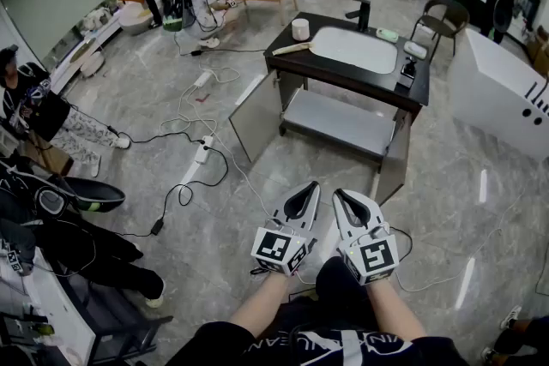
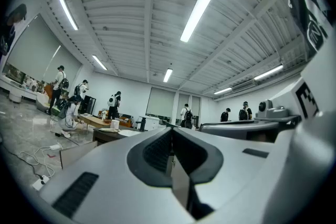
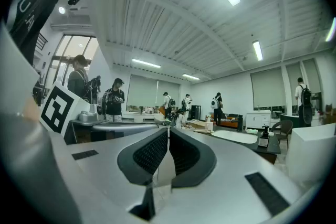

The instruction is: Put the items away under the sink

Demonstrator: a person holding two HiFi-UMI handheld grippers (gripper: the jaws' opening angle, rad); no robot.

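The sink cabinet point(image 1: 296, 64) stands across the floor, with a black top and a white basin point(image 1: 356, 49). Both of its doors hang open, showing a bare grey shelf point(image 1: 339, 123). On the top are a white cup point(image 1: 300, 28), a wooden-handled brush point(image 1: 290, 49), a green soap dish point(image 1: 387, 35) and small items point(image 1: 415, 50) at the right end. My left gripper point(image 1: 314, 184) and right gripper point(image 1: 337, 192) are held side by side near my body, well short of the cabinet. Both are shut and hold nothing. The left gripper point(image 2: 171, 131) and the right gripper point(image 3: 168, 131) point slightly upward.
Cables and power strips point(image 1: 202, 152) trail over the floor left of the cabinet. The open left door point(image 1: 253, 116) juts toward me. A white unit point(image 1: 502, 90) stands at the right, with a chair point(image 1: 442, 17) behind the sink. People sit and stand along the left side and at the back.
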